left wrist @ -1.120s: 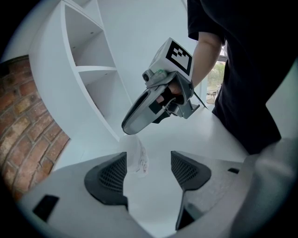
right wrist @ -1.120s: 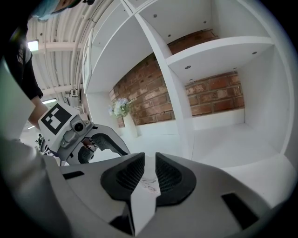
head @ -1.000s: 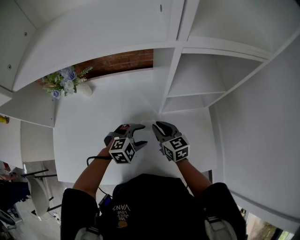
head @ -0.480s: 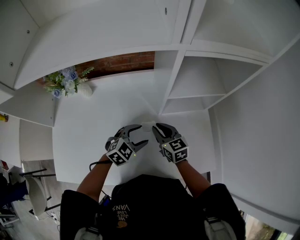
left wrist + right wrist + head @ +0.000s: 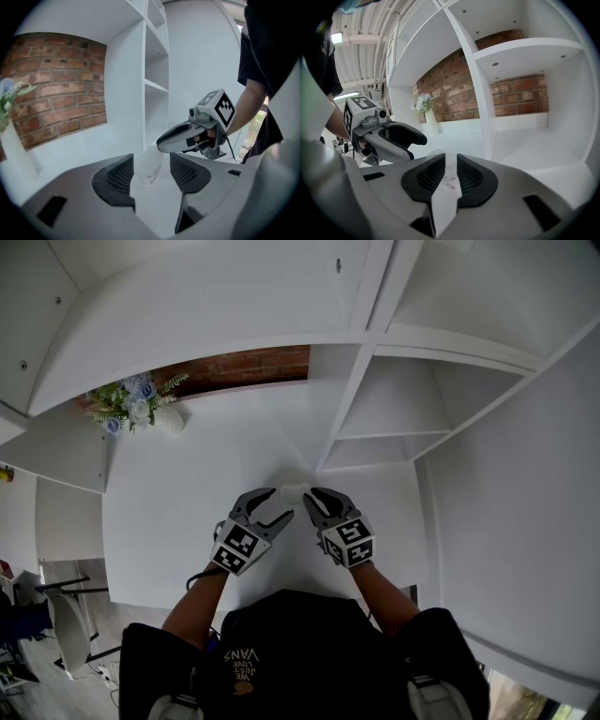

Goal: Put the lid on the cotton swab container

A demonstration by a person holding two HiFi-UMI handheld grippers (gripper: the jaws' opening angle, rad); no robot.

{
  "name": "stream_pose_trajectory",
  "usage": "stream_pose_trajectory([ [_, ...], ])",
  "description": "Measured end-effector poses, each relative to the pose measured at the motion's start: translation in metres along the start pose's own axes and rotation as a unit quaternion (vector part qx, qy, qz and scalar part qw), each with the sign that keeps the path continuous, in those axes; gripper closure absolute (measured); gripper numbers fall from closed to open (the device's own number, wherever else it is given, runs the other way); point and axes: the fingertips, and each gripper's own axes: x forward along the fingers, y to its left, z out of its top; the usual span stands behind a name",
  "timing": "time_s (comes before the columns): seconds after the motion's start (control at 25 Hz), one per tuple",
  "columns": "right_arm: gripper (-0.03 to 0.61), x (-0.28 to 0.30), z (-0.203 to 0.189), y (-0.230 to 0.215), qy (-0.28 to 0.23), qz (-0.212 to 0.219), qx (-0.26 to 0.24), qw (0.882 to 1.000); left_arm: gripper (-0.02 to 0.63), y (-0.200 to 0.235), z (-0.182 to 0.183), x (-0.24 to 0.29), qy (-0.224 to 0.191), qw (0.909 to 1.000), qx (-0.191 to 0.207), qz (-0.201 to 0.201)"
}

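Being clamped in the right gripper (image 5: 312, 501), the cotton swab container (image 5: 292, 491) is flanked by the open jaws of the left gripper (image 5: 270, 507), just drawn inward after a roll, untouching; a second hold is judged imminent, though no lid is discerned.

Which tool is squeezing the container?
The right tool: its jaws pinch the container. The left tool has just been closing its jaws a little, but they stand wide around the container without touching it.
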Motion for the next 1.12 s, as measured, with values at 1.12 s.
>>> stream_pose_trajectory([
  [1.12,0.506,0.000,-0.002,0.001,0.006,-0.010,-0.006,1.000,0.600,0.031,-0.017,-0.035,-0.047,0.9829,-0.149,0.098],
])
